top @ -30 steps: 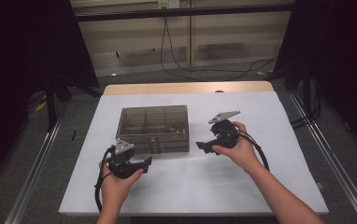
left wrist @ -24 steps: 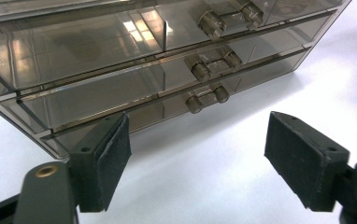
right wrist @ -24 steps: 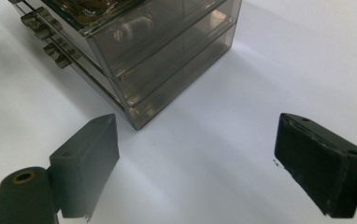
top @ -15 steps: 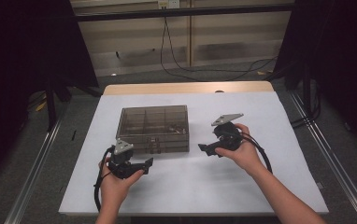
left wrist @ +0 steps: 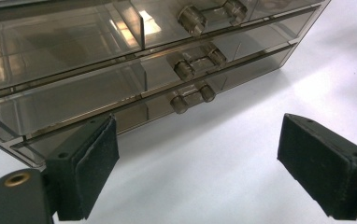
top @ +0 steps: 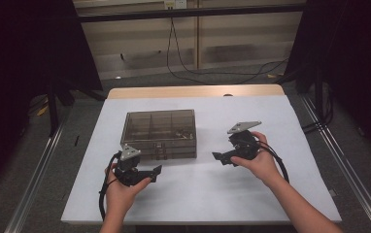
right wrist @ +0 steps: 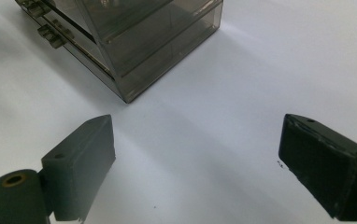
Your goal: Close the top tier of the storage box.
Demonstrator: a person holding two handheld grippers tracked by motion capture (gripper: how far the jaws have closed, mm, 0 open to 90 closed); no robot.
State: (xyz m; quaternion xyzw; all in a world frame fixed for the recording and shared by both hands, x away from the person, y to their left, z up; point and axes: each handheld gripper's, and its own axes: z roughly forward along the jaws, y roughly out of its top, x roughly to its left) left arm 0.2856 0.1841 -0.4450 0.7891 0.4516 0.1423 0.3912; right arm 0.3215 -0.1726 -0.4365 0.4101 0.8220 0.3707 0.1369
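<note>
Dark room, black curtains at both sides, cables on the floor behind. White table (top: pixel 271 194) with a wooden strip along its far edge.

Landmark: smoked clear drawer box (top: pixel 159 133), sitting on the table a little left of centre. Three shallow drawers stacked, each with a small two-post handle; handles (left wrist: pixel 193 95) face the person. Top shows divided compartments, and something small lies in the right-hand one, too small to tell what.

Left gripper (top: pixel 155 173): just in front of the box's near left corner, held low over the table and pointing right, along the box front. Jaws have just been opening and now stand wide apart, nothing between them. In the left gripper view the box front sits close ahead of the pads (left wrist: pixel 90 170), bottom drawer handle nearest the line of the jaws. Reading: the low, level hold suits lining up on a drawer handle, and the wide gap leaves room to pass over its posts.

Right gripper (top: pixel 218 158): to the right of the box, apart from it, pointing left toward its near right corner (right wrist: pixel 127 95). Jaws wide, empty, bare table between the pads (right wrist: pixel 81 163). Reading: placed to brace the side of the box if a drawer is pulled, since a light box would likely slide forward.

All drawers look shut. No contact with the box yet.
</note>
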